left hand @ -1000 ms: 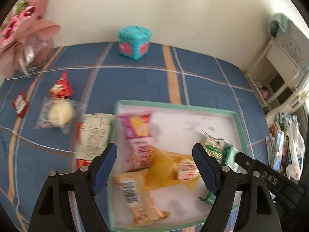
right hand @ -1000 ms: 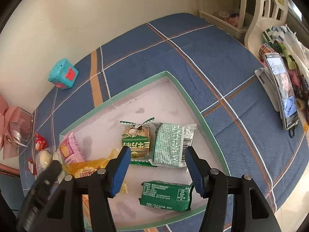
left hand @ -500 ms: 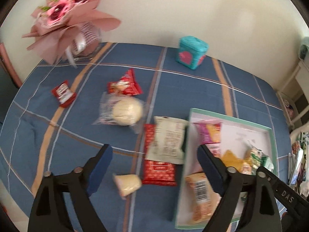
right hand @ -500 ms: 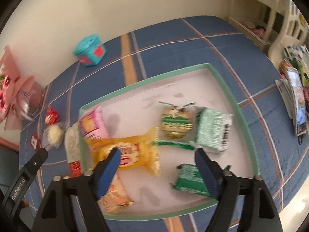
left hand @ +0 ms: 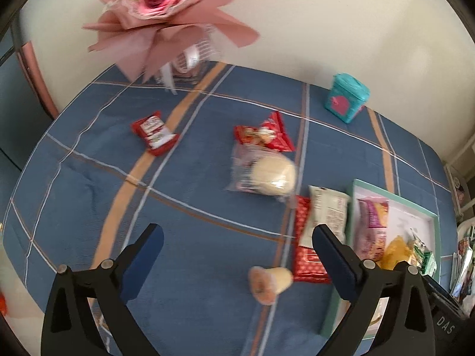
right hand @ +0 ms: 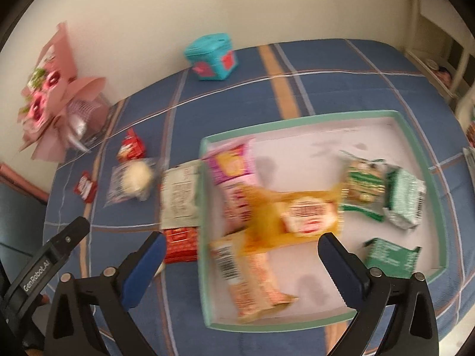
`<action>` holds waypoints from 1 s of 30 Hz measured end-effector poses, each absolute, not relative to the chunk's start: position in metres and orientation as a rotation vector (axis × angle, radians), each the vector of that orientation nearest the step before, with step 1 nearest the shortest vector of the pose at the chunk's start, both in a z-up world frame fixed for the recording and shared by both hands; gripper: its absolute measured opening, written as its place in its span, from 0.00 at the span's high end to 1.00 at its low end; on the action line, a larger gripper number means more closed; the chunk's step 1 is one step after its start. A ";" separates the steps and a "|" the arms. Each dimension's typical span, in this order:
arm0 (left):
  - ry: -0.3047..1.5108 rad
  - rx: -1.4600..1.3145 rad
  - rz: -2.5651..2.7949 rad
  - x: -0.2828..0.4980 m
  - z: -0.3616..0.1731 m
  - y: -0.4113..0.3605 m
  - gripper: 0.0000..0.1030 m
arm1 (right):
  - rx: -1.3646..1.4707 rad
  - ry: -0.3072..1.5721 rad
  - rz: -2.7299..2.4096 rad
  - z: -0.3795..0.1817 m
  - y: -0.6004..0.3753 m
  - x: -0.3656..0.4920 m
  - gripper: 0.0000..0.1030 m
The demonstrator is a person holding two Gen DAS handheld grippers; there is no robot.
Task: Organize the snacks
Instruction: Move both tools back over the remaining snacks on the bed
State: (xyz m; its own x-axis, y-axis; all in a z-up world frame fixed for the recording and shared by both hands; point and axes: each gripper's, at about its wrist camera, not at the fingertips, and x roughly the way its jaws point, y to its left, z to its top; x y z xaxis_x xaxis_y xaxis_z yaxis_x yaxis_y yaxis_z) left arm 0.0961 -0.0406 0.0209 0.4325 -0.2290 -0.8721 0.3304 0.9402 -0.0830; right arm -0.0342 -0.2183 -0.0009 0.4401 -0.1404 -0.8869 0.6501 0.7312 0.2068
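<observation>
Sideways, jelly cup (left hand: 270, 281), mouth leftward.

The tablecloth (left hand: 207, 201) looks like matt woven cloth, blue with thin pale and orange stripes, faintly creased. On it the tray (right hand: 421, 160) has a smooth pale floor and a matt green rim that looks like card or plastic; which one cannot be told. Inside the tray, the yellow packet (right hand: 299, 216) and the green packets (right hand: 403, 198) are glossy plastic film that catches the light. Left of the tray, the bun's wrapper (left hand: 258, 172) is clear, crinkled plastic, and the red packets (left hand: 154, 133) beyond it are shiny foil-like film. Far behind the tray, the bouquet (left hand: 166, 20) is wrapped in matt pink paper. The teal box (left hand: 346, 98) looks like smooth hard plastic. The fingers (left hand: 142, 255) are matt black plastic with blue pads.
</observation>
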 end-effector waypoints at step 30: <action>1.248 0.070 -0.279 0.124 -0.031 0.029 0.02 | 0.476 1.154 -0.292 -0.049 -0.121 0.041 0.00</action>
